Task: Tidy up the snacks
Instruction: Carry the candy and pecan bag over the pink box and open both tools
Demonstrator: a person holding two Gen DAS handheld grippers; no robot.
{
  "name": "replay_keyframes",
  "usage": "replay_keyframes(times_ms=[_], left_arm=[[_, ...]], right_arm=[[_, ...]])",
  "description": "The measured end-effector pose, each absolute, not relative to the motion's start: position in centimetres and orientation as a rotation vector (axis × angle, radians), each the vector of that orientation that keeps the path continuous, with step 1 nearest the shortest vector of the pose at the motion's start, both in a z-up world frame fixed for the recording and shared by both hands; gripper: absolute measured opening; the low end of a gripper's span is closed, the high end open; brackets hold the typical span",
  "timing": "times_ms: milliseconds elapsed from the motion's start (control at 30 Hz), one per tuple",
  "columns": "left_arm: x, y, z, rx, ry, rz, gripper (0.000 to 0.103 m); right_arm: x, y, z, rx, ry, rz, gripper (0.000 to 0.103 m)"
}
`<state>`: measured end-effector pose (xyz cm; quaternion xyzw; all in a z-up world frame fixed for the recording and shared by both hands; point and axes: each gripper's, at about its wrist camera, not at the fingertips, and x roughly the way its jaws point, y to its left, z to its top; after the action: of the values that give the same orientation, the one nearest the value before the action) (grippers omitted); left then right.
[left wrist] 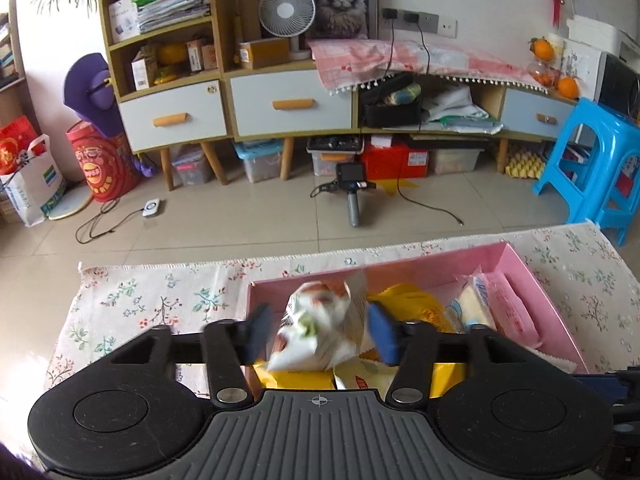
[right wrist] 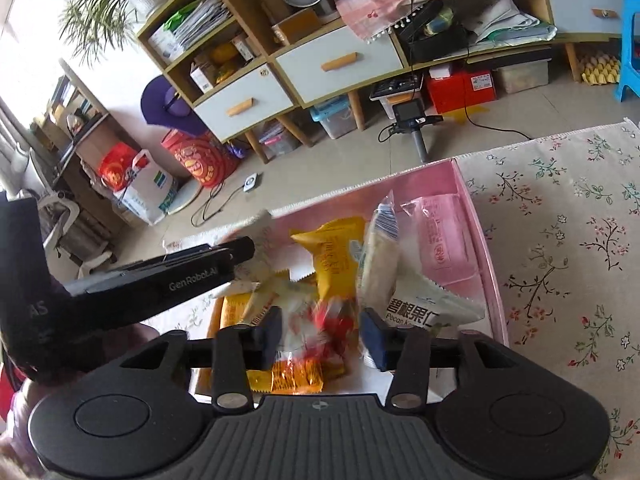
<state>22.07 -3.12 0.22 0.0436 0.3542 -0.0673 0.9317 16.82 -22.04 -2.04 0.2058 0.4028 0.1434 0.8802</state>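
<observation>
A pink box [left wrist: 536, 276] [right wrist: 486, 248] sits on the floral tablecloth and holds several snack packets. My left gripper [left wrist: 318, 334] is open over its left part, and a blurred white and orange packet [left wrist: 320, 328] is between the spread blue pads, seemingly falling. My right gripper [right wrist: 322, 336] is open over the near end of the box, and a blurred red and white packet [right wrist: 324, 328] is between its pads. Yellow packets [right wrist: 332, 256], a white pecan packet [right wrist: 416, 304] and a pink packet [right wrist: 440, 236] lie inside. The left gripper's body [right wrist: 132, 280] shows at the left in the right wrist view.
The floral tablecloth [right wrist: 560, 240] [left wrist: 140, 304] covers the table to both sides of the box. Beyond the table edge is a tiled floor with a camera on a handle [left wrist: 354, 196], a cabinet with drawers [left wrist: 280, 100] and a blue stool [left wrist: 592, 168].
</observation>
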Motion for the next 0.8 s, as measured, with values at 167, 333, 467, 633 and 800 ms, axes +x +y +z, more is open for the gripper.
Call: replay_keyframes(times_ms=[167, 333, 467, 633, 800], left_arm=[[22.0, -3.0, 0.4, 0.092, 0.729, -0.141, 0.065], [21.5, -2.9, 0.6, 0.087, 0.739, -0.149, 0.069], [20.5, -2.7, 0.9, 0.076, 0.742, -0.155, 0.072], [18.8, -2.0, 1.4, 0.037, 0.746, -0.155, 0.079], [17.0, -1.2, 1.8, 0.007, 0.756, -0.151, 0.086]], right_arm=[[16.9, -22.1, -1.7, 0.43, 0.829, 0.306, 0.047], [16.5, -21.9, -1.2, 0.408, 0.826, 0.307, 0.055], [16.1, -21.8, -0.8, 0.382, 0.812, 0.304, 0.065], [15.4, -22.0, -0.3, 0.352, 0.798, 0.278, 0.076], [14.3, -21.9, 0.3, 0.295, 0.779, 0.257, 0.082]])
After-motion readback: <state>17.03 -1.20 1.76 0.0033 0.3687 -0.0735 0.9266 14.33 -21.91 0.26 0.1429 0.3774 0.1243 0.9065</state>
